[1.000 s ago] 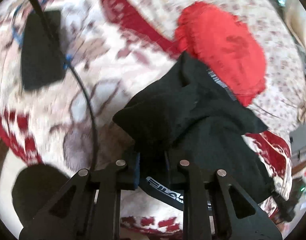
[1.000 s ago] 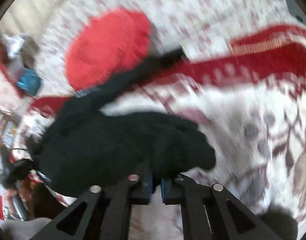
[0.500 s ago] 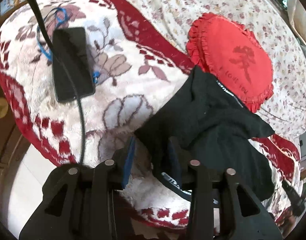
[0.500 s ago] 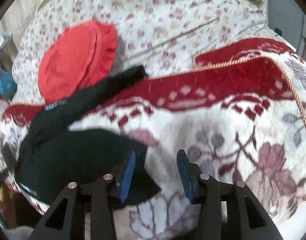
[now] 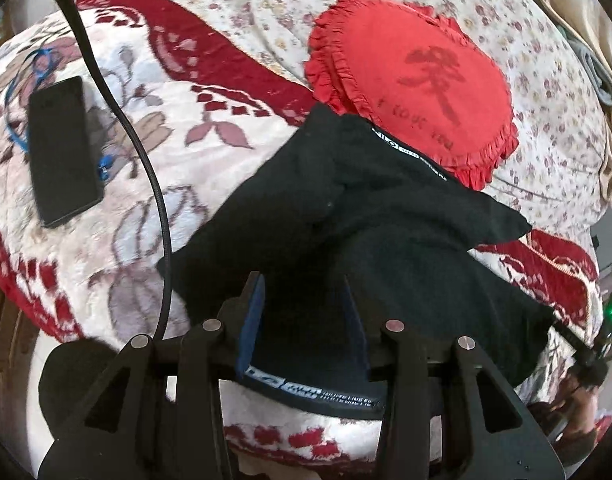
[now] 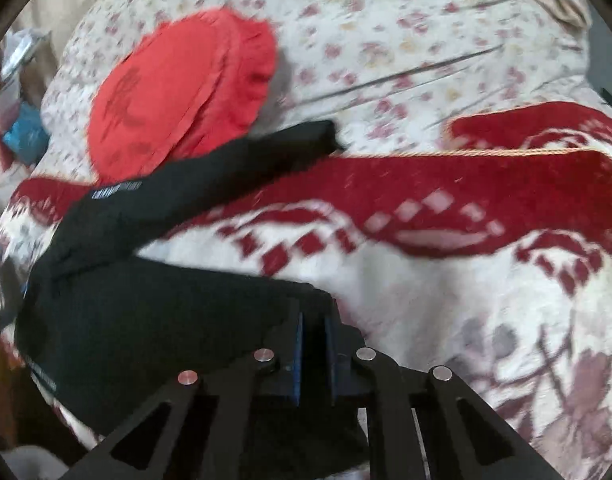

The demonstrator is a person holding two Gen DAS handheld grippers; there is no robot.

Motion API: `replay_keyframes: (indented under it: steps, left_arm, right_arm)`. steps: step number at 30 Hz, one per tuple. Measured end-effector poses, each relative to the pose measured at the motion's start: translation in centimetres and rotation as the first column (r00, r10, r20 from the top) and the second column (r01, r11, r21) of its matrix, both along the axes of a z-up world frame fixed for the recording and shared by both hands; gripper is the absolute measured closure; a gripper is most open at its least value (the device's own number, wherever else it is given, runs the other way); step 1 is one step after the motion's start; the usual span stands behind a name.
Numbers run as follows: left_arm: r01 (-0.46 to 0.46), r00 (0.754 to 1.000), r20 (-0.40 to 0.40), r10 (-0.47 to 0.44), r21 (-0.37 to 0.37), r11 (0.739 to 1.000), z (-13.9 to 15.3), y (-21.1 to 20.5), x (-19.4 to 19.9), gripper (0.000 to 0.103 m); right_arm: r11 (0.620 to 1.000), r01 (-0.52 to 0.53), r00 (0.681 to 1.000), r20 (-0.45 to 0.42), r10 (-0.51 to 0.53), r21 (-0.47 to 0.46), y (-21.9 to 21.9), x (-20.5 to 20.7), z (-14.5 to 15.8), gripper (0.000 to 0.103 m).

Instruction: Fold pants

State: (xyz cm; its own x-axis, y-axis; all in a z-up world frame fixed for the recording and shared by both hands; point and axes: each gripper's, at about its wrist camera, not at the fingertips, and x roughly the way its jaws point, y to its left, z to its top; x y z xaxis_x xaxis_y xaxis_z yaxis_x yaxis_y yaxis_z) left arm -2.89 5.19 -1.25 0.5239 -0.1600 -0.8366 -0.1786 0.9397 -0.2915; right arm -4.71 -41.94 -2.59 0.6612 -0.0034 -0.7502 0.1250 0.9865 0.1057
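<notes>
Risk of a lopsided fold: only my right gripper [image 6: 313, 336] has cloth.

Pants [image 5: 365, 216] lie bunched on the blanket [image 5: 106, 240], one leg trailing toward 11 o'clock under the red cushion [image 5: 421, 84]. My right jaws are pinched on an edge at the fold's near corner; my left gripper [image 5: 306, 304] stands spread over the waistband, gripping nothing. If I pull right alone, I judge the bundle will twist or drag toward the phone [image 5: 62, 152] and cable [image 5: 146, 168] at 9 o'clock.
</notes>
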Motion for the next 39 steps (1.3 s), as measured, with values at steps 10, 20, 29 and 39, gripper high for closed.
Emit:
replay_keyframes:
  steps: [10,20,29,39]
  left_arm:
    - [0.055,0.994,-0.099,-0.054,0.008,0.998,-4.1,-1.3,2.0,0.053]
    - [0.052,0.993,-0.105,-0.056,-0.036,0.998,-3.3,-0.2,6.9,0.031]
    - [0.119,0.985,-0.112,-0.131,-0.111,0.987,-2.0,0.7,5.8,0.031]
    - [0.093,0.991,-0.08,-0.104,-0.138,0.986,-1.1,2.0,4.6,0.031]
  right_arm:
    - [0.998,0.055,0.998,-0.012,-0.055,0.034,-0.7,1.2,0.8,0.065]
    - [0.865,-0.5,0.866,0.052,0.498,0.039,17.1,13.1,3.4,0.054]
    - [0.793,-0.6,0.798,-0.138,0.586,-0.102,24.0,24.2,-0.9,0.053]
    - [0.776,-0.629,0.777,-0.029,0.629,-0.044,23.9,20.9,1.9,0.089]
